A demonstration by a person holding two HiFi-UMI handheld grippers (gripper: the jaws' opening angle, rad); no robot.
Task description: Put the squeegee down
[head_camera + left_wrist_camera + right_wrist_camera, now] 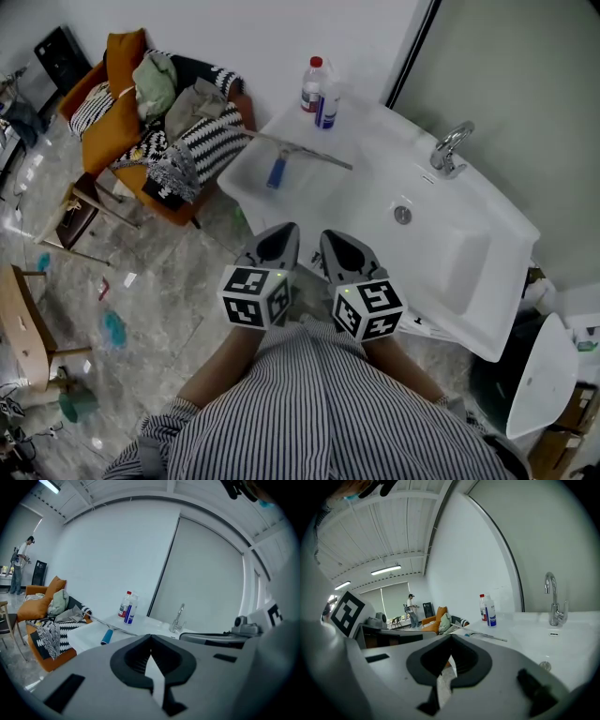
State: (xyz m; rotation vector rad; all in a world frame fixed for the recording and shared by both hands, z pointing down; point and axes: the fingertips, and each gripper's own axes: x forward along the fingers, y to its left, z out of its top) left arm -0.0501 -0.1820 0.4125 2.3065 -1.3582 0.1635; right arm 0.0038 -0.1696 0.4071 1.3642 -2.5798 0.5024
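Note:
The squeegee [278, 167], blue-handled with a long thin blade, lies flat on the left end of the white sink counter [375, 178]. Nothing touches it. In the left gripper view the squeegee [107, 636] shows past the jaws, and in the right gripper view the squeegee [486, 635] lies near the bottles. My left gripper [277, 242] and right gripper [341, 247] hang side by side in front of the counter's near edge, well short of the squeegee. Both are shut with nothing between their jaws; the left gripper [150, 637] and the right gripper [451, 637] each come to a point.
Two bottles [318, 91] stand at the counter's back by the wall. A faucet [449, 148] and a drain [402, 215] lie to the right. An orange armchair [120, 122] piled with clothes stands left of the sink. A person [18, 569] stands far off.

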